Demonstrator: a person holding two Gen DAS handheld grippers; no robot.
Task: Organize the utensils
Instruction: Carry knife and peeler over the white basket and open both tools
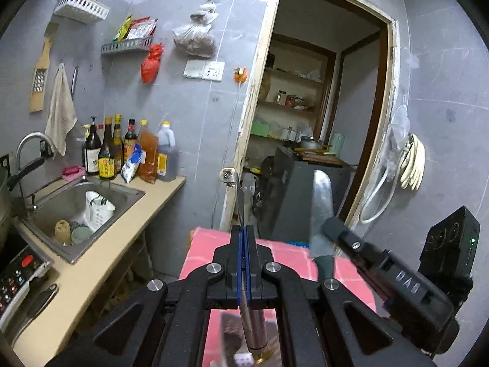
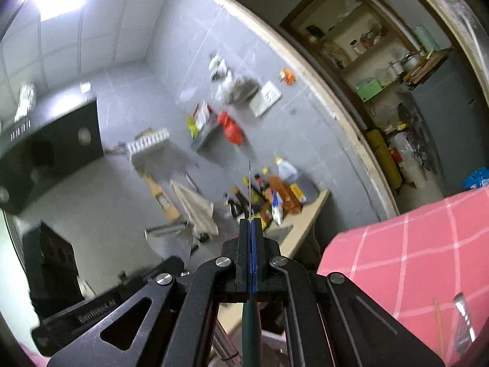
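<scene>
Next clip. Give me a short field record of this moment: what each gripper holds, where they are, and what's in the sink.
setting: kitchen, grey tiled wall, open doorway
left gripper: shut on a thin metal utensil, its handle end trailing back under the jaws
right gripper: shut on a knife, blade seen edge-on in its own view
position: both raised over a pink checked cloth
sink: white basket, cups
counter: row of sauce bottles by the wall

Right-wrist view motion-blurred; knife (image 2: 250, 183) blade seen edge-on only.
</scene>
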